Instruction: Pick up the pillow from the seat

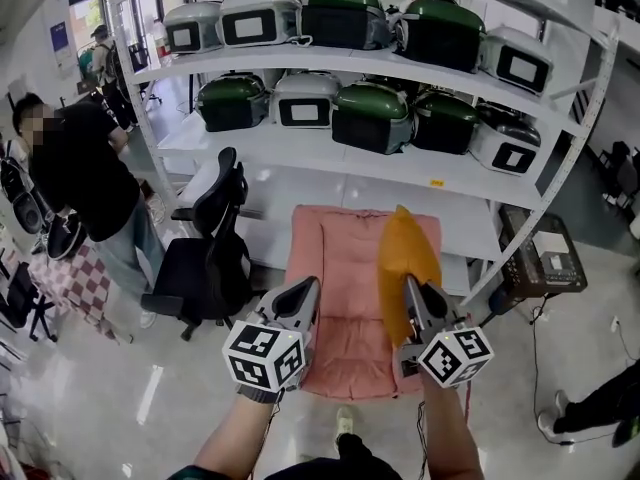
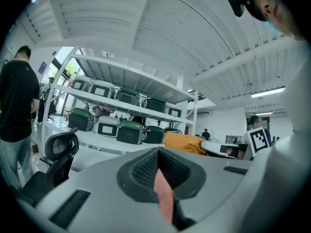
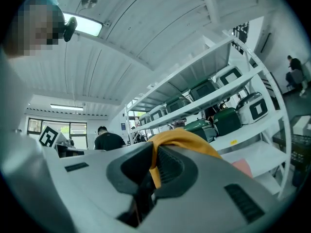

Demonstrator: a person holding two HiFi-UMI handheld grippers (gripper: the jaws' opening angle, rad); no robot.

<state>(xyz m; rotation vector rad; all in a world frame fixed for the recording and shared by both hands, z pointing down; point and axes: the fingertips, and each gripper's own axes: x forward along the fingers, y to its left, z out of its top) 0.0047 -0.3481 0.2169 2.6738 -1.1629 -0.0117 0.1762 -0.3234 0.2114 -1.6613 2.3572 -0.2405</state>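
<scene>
Head view, entries placed against the pink seat [image 1: 335,258].

1. Pillow [image 1: 403,253]: orange, stood on edge above the seat's right half, its lower end in the right hand-held gripper [image 1: 413,290]. The right gripper view shows those jaws clamped on a fold of the orange fabric, which bulges over the tips.
2. Left hand-held gripper [image 1: 300,293]: above the seat's front left part, jaws drawn together. The left gripper view shows only a thin pink sliver in the slit. I cannot tell whether that is pinched cloth or the seat seen beyond.
3. Shelf rack [image 1: 300,148]: white, directly behind the seat, carrying green and grey cases [image 1: 372,116] with dark panels.

Writing:
- I can read no brand on any case.
- The marker cubes [image 1: 265,356] carry black-and-white square patterns and no letters.
- A yellow label [image 1: 437,182] on the shelf edge behind the seat is too small to read.
- A blue wall sign [image 1: 60,38], far to the seat's rear left, is also too small to read.

Seen in one view only:
- The head view has a black office chair [image 1: 215,238] just left of the seat, a person [image 1: 85,173] in a black top further left, and a dark crate [image 1: 540,253] to the seat's right.
- The left gripper view has the pillow from the side, with the right gripper's cube beyond it.
- The right gripper view has a lit ceiling panel [image 3: 87,25].
</scene>
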